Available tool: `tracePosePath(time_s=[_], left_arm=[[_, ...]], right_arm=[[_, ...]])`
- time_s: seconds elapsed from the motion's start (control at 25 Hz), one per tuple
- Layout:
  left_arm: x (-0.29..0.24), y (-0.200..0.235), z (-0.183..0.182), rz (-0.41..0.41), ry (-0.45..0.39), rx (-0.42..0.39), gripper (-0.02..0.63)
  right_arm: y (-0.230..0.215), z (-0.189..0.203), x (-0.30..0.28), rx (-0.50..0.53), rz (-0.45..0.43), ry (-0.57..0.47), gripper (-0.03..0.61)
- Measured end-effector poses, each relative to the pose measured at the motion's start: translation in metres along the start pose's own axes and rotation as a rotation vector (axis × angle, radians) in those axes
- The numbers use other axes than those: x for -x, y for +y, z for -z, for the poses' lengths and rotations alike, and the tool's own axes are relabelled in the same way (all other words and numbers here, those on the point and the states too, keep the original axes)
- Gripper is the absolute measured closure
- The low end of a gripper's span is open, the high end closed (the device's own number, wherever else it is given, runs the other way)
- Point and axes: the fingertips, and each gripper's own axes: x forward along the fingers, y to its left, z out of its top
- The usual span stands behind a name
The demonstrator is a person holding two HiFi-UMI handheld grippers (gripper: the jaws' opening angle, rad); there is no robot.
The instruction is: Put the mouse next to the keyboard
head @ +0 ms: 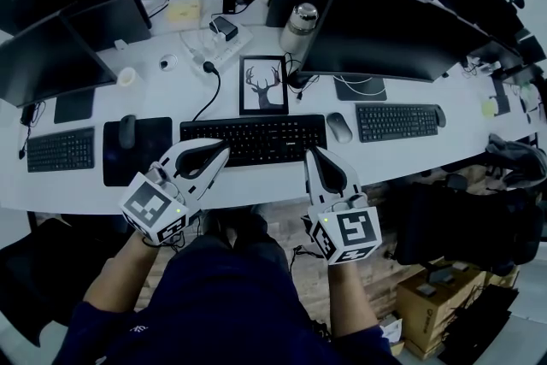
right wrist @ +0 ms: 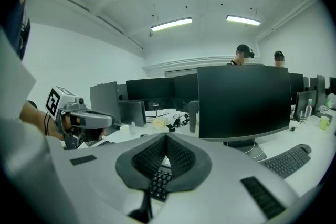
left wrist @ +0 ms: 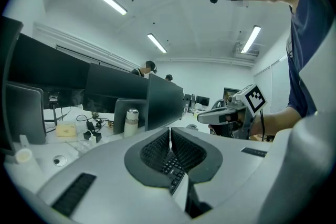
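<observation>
A black keyboard lies at the middle of the white desk. A light grey mouse rests just off its right end. A darker mouse sits on a black mouse pad to the keyboard's left. My left gripper hovers over the keyboard's front left edge, its jaws shut and empty. My right gripper is at the keyboard's front right corner, a little short of the light mouse, also shut on nothing. Keyboard keys show below both sets of pads.
Dark monitors line the back of the desk. A tablet with a deer picture and a steel bottle stand behind the keyboard. Other keyboards lie at the left and right. Cardboard boxes sit on the floor.
</observation>
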Motion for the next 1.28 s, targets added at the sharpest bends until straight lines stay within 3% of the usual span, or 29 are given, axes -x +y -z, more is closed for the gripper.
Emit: tracePosePath(time_s=[1.28], left_arm=[[-0.006,-0.005,0.005,0.003,0.018,0.006,0.575]], right_arm=[[-0.004,0.019,0.002,-0.083,-0.036,0.009,0.577]])
